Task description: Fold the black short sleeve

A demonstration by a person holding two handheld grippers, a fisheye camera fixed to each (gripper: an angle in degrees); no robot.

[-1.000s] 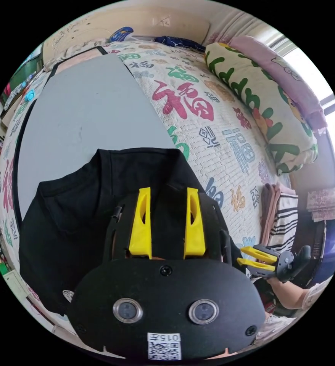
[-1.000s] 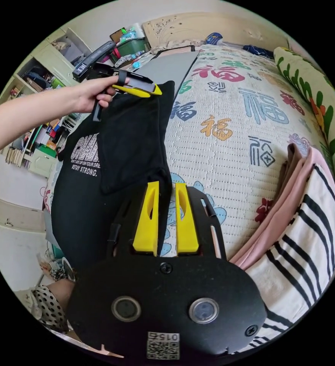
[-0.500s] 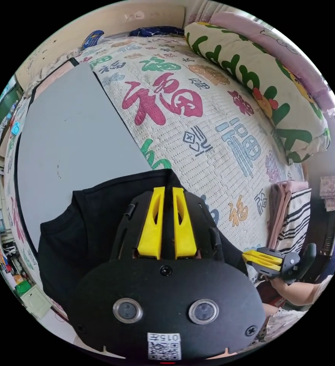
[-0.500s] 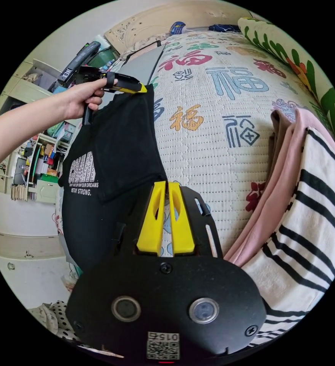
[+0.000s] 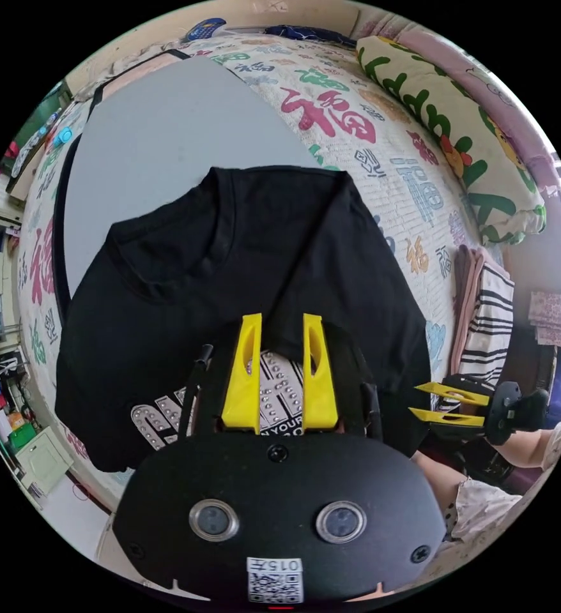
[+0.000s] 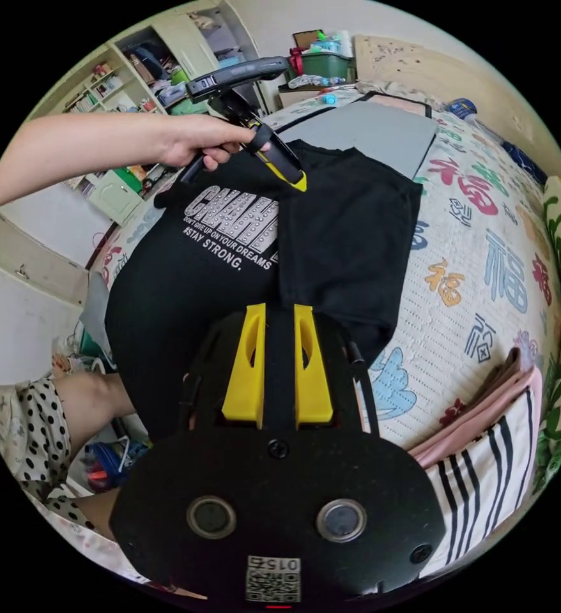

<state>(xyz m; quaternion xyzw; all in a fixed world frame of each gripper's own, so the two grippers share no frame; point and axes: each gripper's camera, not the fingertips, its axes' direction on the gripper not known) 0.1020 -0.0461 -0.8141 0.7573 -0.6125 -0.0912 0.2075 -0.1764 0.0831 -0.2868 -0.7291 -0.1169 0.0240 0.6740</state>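
Just beyond both (parted) tools (image 5: 280, 329) (image 6: 279, 319): black shirt (image 5: 229, 255).

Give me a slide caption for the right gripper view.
Open right gripper over the black short sleeve, one side folded inward on the bed.

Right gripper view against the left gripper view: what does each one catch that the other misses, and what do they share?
Right gripper view: cluttered shelves, a green box, and a hand holding the left gripper over the shirt's print. Left gripper view: pink bedding and the right gripper, jaws apart. Both: the black short sleeve, the grey board and the striped folded clothes.
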